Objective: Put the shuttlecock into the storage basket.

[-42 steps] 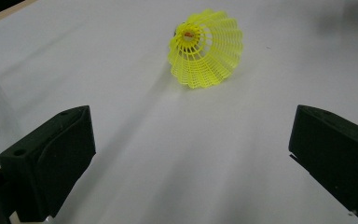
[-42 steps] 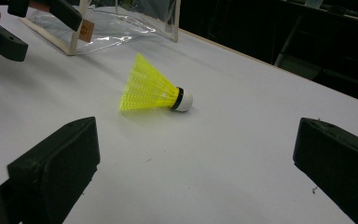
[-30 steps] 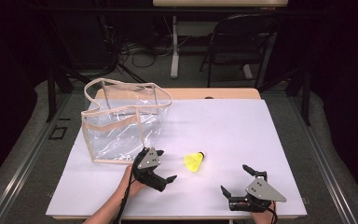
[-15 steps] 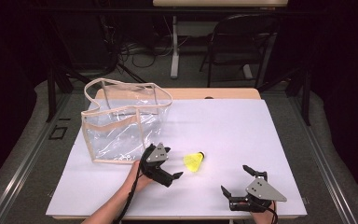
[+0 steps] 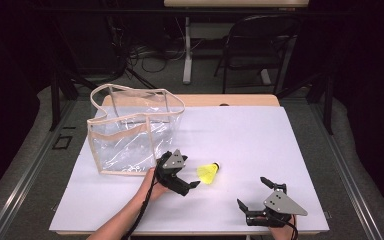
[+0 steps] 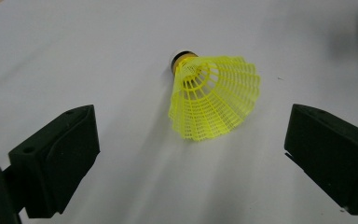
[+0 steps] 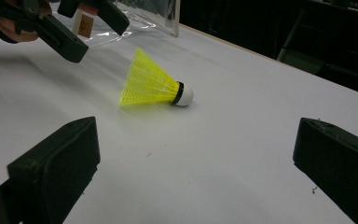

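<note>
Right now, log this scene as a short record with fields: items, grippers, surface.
target: yellow shuttlecock, lying on its side on the white table, cork end pointing away from the left gripper
left gripper: open, beside the skirt, not touching
right gripper: open, apart from the shuttlecock, near the table's front edge
bag: clear, upright, open top, behind the left gripper

Left tongs (image 5: 187,181): jaws spread wide, held low on the table by the left hand (image 5: 155,181), forearm entering from below. Right tongs (image 5: 252,193): jaws wide apart, near the front edge.
</note>
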Motion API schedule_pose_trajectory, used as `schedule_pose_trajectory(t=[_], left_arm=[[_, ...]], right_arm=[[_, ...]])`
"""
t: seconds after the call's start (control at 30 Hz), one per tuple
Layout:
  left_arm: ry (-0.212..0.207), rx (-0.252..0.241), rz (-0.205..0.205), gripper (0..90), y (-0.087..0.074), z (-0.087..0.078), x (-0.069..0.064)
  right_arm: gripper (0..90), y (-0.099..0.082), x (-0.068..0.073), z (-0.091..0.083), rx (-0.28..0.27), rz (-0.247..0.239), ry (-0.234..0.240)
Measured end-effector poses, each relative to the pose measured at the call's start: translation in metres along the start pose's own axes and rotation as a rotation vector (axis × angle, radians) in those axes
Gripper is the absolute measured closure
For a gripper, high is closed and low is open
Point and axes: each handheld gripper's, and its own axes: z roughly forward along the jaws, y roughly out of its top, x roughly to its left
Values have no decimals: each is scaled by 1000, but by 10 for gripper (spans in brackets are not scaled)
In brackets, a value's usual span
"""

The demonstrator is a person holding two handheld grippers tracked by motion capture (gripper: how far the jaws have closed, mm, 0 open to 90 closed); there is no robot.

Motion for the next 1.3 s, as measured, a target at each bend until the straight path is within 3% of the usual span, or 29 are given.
schedule_pose_trajectory(t=[0.53,0.93,1.3], left_arm=[[17,39,21,166,9,9,3],[38,84,26,447,15,19,5],[27,108,27,591,19,29,4]], right_arm=[[2,0,0,0,0,1,0],[2,-1,0,0,2,-1,0],[2,-1,-1,0,7,0,4]])
